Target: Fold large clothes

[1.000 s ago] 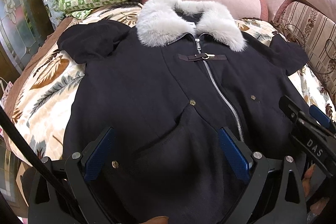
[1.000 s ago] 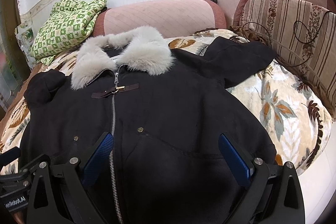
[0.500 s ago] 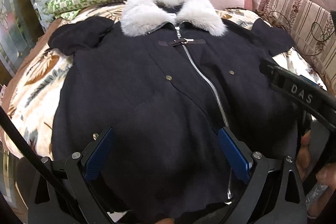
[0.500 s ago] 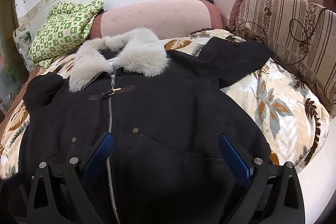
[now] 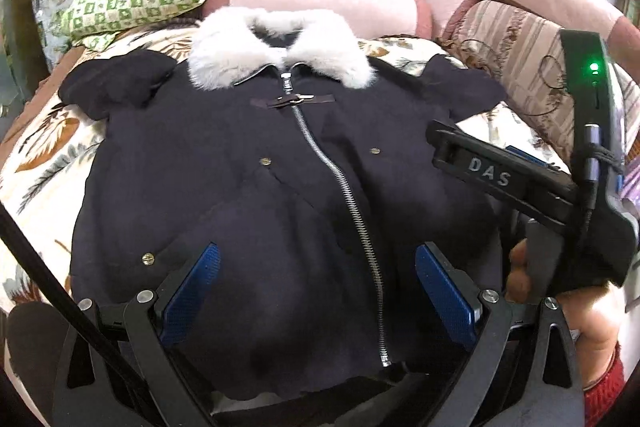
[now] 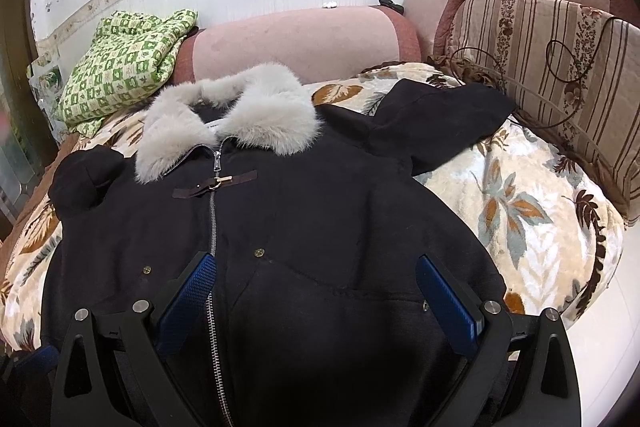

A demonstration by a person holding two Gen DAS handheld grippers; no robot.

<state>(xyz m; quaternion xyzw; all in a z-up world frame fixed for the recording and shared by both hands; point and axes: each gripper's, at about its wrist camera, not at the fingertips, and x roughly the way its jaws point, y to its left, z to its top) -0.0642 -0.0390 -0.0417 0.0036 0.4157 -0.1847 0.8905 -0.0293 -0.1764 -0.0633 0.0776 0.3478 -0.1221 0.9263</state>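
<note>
Coat lies flat on blanket, collar at 12 o'clock; left gripper and right gripper gape empty.

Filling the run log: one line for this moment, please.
coat flat on sofa, zipped, unfolded | left gripper open above hem | right gripper open, empty

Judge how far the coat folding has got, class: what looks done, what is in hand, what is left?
Done: the dark coat lies spread front-up on the leaf-print blanket, zipped, its fur collar at the far end. In hand: nothing; the left tool and right tool are both open above the hem. Left: every fold, since both sleeves lie out to the sides.
</note>
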